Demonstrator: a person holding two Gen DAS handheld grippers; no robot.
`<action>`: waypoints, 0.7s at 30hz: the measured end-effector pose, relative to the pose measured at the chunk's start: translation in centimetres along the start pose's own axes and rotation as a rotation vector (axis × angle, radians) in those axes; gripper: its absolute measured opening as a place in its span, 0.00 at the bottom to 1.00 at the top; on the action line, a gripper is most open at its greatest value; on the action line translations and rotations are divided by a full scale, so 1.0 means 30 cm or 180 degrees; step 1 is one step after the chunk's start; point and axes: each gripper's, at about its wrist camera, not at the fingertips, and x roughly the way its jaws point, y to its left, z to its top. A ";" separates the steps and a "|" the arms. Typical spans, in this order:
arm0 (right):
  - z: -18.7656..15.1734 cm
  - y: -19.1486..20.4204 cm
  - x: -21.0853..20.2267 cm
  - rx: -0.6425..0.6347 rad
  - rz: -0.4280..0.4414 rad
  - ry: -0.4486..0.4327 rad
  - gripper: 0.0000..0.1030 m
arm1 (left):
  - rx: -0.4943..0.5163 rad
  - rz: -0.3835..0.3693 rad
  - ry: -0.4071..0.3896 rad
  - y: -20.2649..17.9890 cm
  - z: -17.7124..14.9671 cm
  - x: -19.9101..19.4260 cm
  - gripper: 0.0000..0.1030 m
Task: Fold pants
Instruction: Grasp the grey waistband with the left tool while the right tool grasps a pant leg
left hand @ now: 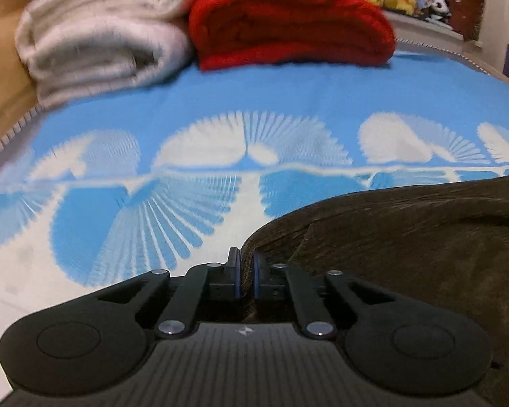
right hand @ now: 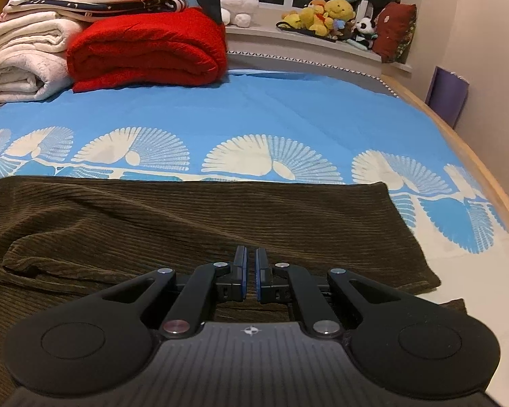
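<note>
Dark brown corduroy pants lie spread across the near part of a bed with a blue and white fan-pattern cover. In the left wrist view the pants fill the lower right. My left gripper is shut on the left edge of the pants, with cloth pinched between its blue pads. My right gripper sits over the near middle of the pants with its jaws almost together; a narrow gap shows, with brown cloth in it.
A folded red blanket and folded white blankets are stacked at the far left of the bed. Plush toys line the window ledge. The wooden bed rim runs along the right.
</note>
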 end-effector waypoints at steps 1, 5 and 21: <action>-0.002 -0.003 -0.005 0.0003 -0.0014 -0.0008 0.04 | 0.0108 0.0038 -0.0068 -0.021 0.001 -0.058 0.07; -0.016 -0.031 -0.039 0.0108 -0.0022 -0.0040 0.04 | 0.0392 0.0007 -0.0187 -0.071 -0.029 -0.280 0.06; -0.112 -0.149 -0.166 0.0577 0.0203 -0.0037 0.04 | -0.1204 -0.0765 0.0019 0.166 -0.327 -0.855 0.30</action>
